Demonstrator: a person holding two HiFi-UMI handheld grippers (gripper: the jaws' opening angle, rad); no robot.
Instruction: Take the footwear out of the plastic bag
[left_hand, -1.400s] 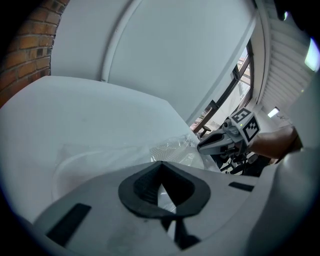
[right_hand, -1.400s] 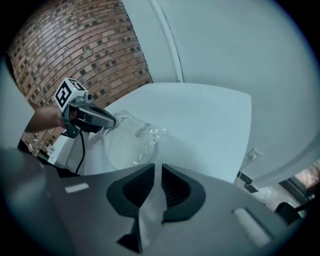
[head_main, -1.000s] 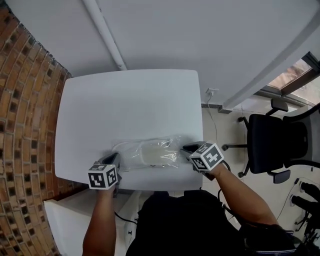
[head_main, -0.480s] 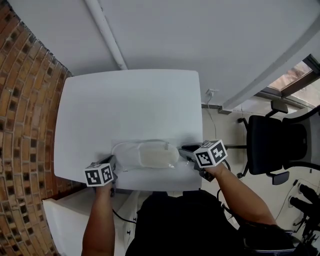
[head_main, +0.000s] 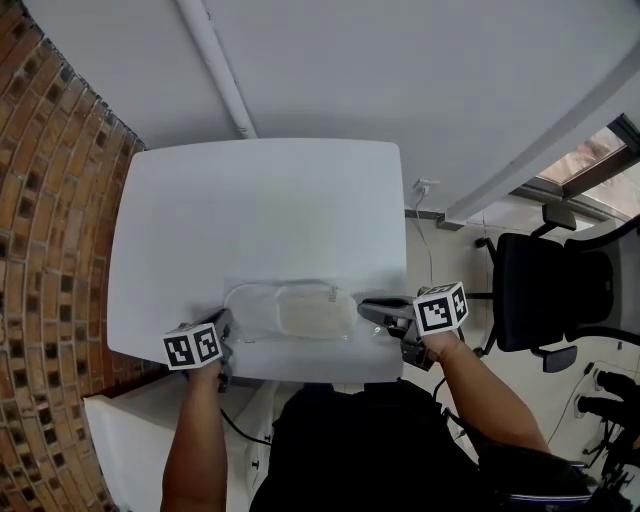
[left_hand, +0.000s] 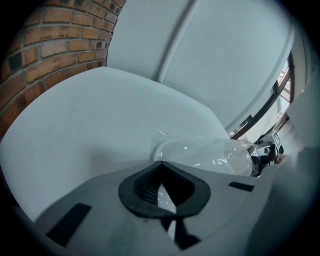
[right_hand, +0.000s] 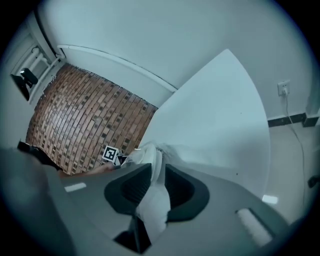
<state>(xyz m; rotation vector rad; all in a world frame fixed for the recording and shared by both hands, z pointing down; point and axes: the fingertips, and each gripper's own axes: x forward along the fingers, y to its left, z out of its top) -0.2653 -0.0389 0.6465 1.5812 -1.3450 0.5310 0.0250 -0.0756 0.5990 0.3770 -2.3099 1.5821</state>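
Observation:
A clear plastic bag (head_main: 290, 310) holding a white slipper (head_main: 312, 312) lies flat near the front edge of the white table (head_main: 260, 200). At the bag's left end, my left gripper (head_main: 222, 328) is shut, with a strip of clear film pinched between its pads (left_hand: 161, 189). The bag (left_hand: 210, 152) bulges just beyond them. My right gripper (head_main: 368, 308) is at the bag's right end. Its jaws are opening, while white slipper fabric (right_hand: 152, 197) still fills the gap and touches both pads.
A brick wall (head_main: 50, 250) runs along the table's left side. A black office chair (head_main: 545, 290) stands to the right, near a wall outlet (head_main: 424, 184) with a cable. The table's front edge is just under both grippers.
Both grippers have drawn apart, the left going left and nearer me, the right going right. The crumpled bag has been stretched flat.

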